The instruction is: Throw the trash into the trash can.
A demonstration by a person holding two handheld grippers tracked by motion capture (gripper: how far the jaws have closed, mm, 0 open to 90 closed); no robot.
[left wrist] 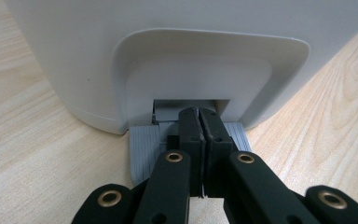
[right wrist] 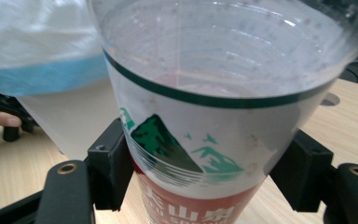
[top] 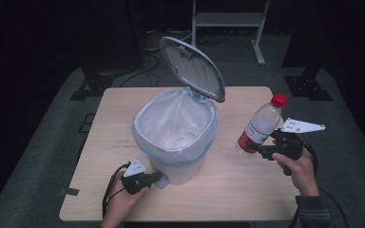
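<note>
The left tongs [left wrist: 199, 122] are fully closed, with the two jaws pressed together, and their tips rest on the grey pedal [left wrist: 144, 151] at the foot of the white bin [top: 176, 137]. The right tongs [top: 253, 145] are closed around the lower part of a plastic bottle [top: 261, 124] and hold it tilted above the desk [top: 228, 190], near its right edge.

The desk is of light wood and stands on a grey floor in a dark room.

The bin stands at the middle of the desk, its lid [top: 192, 66] raised, and a clear bag with a blue band lines it. The bottle is transparent, with a red cap and a red and white label.
</note>
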